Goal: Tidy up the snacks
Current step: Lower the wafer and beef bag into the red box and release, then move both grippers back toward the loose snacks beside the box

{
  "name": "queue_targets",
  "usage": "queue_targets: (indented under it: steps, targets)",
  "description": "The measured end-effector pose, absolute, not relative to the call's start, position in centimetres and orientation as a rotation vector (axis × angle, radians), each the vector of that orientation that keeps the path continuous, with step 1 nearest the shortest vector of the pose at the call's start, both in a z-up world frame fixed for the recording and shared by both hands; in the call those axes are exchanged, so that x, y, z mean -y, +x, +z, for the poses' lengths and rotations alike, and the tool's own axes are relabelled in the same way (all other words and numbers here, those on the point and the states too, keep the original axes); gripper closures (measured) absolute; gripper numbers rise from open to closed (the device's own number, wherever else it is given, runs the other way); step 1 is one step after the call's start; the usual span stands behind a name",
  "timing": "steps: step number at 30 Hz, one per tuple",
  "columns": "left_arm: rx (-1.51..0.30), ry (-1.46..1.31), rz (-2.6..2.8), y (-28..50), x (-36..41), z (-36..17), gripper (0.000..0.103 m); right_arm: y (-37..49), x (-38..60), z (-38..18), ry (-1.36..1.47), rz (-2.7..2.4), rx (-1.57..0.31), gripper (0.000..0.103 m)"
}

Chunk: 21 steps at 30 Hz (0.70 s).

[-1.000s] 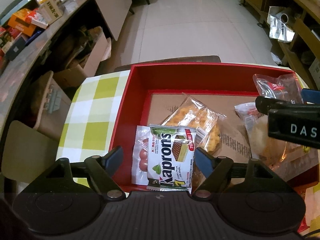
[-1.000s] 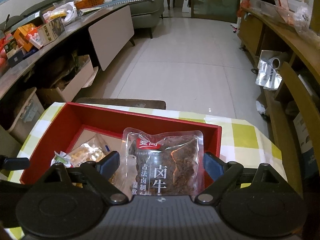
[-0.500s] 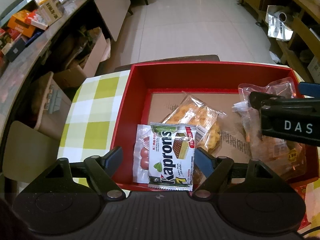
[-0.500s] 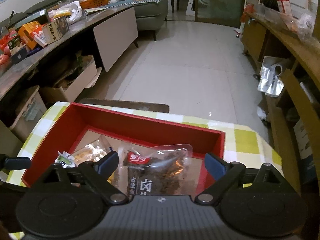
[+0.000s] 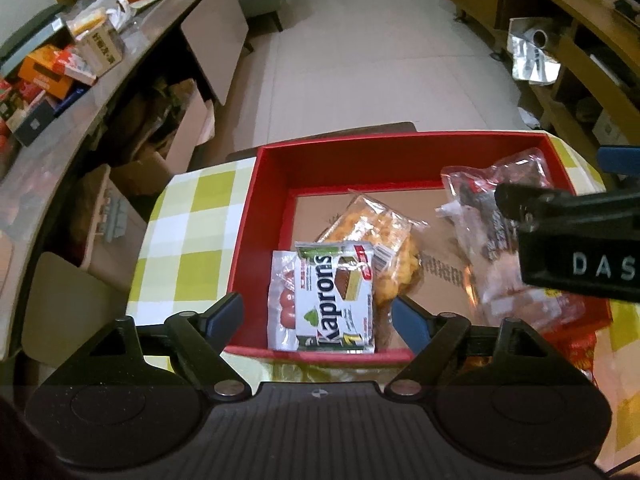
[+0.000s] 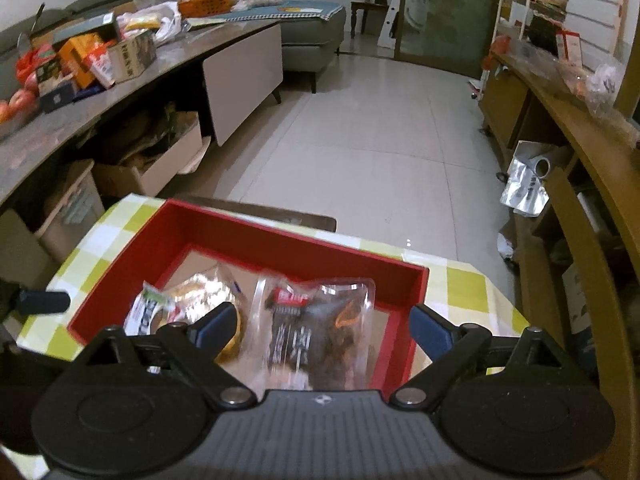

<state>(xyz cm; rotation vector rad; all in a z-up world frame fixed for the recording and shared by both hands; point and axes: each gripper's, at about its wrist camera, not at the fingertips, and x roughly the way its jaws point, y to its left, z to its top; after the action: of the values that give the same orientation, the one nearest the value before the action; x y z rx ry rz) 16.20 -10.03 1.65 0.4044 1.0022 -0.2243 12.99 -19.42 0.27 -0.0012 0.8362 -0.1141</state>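
You are looking at one red box (image 5: 260,216) sitting on one green-and-white checked tablecloth (image 5: 192,236). Inside it you are seeing four snack packets: one Kaprons wafer packet (image 5: 338,300), one clear packet of small red sausages (image 5: 282,304) lying partly under it, one clear bag of yellow crackers (image 5: 380,236), and one clear pouch of dark braised beef (image 6: 316,332). A heap of further wrappers is lying at the box's right edge in the left wrist view, too blurred for you to count. You are holding two grippers: one left gripper (image 5: 318,316) and one right gripper (image 6: 318,326), each showing two blue-tipped fingers.
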Motion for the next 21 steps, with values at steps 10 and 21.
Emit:
queue_targets:
  steps: [10, 21]
  targets:
    - [-1.004, 0.456, -0.308, 12.4, 8.5, 1.7, 0.015, 8.4, 18.7, 0.4, -0.039, -0.107, -0.884, 0.003]
    - [-1.124, 0.505, -0.415, 10.9, 6.3, -2.7, 0.016, 6.1, 17.3, -0.8, -0.063, -0.037, -0.945, 0.003]
